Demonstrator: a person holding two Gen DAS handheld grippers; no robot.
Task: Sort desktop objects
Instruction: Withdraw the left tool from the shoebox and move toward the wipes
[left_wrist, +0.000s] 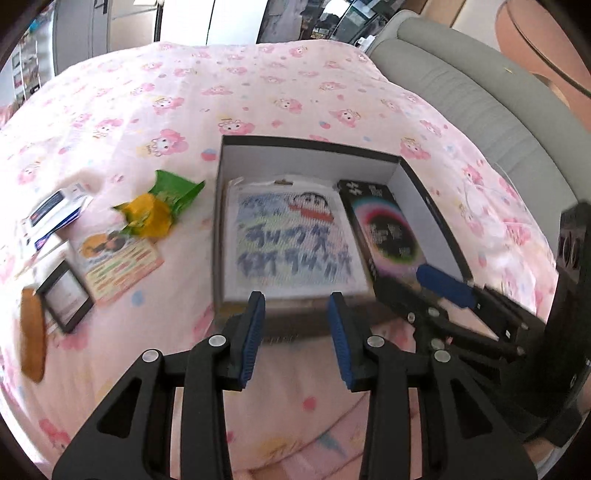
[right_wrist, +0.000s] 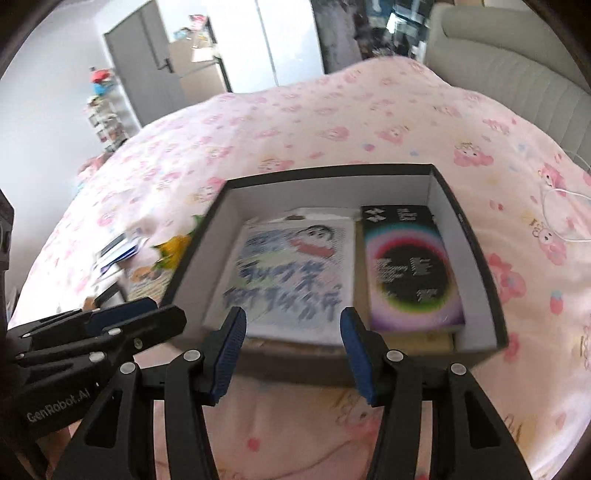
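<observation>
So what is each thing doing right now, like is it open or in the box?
Box: open, no lid.
Cartoon booklet: flat inside box.
Black book: flat inside box, right side.
Green-yellow wrapper: crumpled, outside on bedsheet.
Left tongs: open, empty.
Right tongs: open, empty.

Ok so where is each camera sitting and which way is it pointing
Left wrist: rides the left hand-held gripper, facing forward over the pink cartoon-print bedsheet at the open black cardboard box; its jaws stand open, and the right hand-held gripper shows at right.
Right wrist: rides the right hand-held gripper, facing the same box from closer; its jaws stand open, with the left hand-held gripper at left.
Shared: the box, the sheet.
</observation>
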